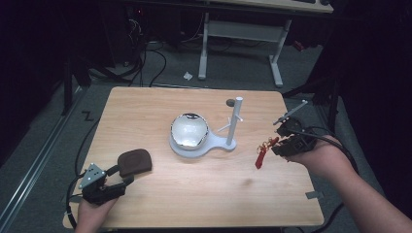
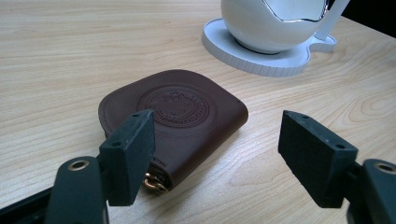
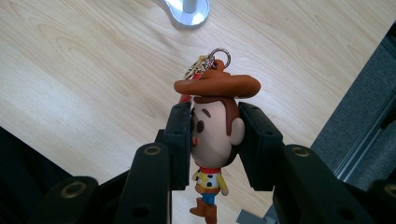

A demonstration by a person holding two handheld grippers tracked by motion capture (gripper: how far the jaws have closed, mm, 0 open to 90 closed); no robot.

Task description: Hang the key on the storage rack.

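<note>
Right now the right gripper (image 3: 215, 140) is clamped on the head of a small cowboy keychain figure (image 3: 212, 135), one pad on each side of the face, with the hat and the metal ring (image 3: 219, 55) poking out past the jaw tips and the legs hanging back toward the hand. In the high view that gripper (image 1: 278, 143) hangs above the table's (image 1: 204, 194) right edge, at about 3 o'clock from the white stand (image 1: 204, 144), with something red, a strap or tassel, dangling (image 1: 261, 158) below it.

The stand's upright post (image 1: 235, 119) with its small side peg is what the next move probably turns on: it lies toward 9 o'clock from the right gripper, with open tabletop between them. The figure's long axis runs along the jaws, ring end leading, so the ring already faces out for hooking. The right hand is clearly the nearer one to the post.

The left gripper (image 1: 121, 182) sits at the table's 7 o'clock corner, jaws spread and gripping nothing. A brown leather pouch (image 2: 175, 119) lies flat just past its pads, toward 12 o'clock from them.

Count: one keychain figure, one pouch, one stand with one post, one shiny bowl (image 1: 189, 130) on it, two grippers.
</note>
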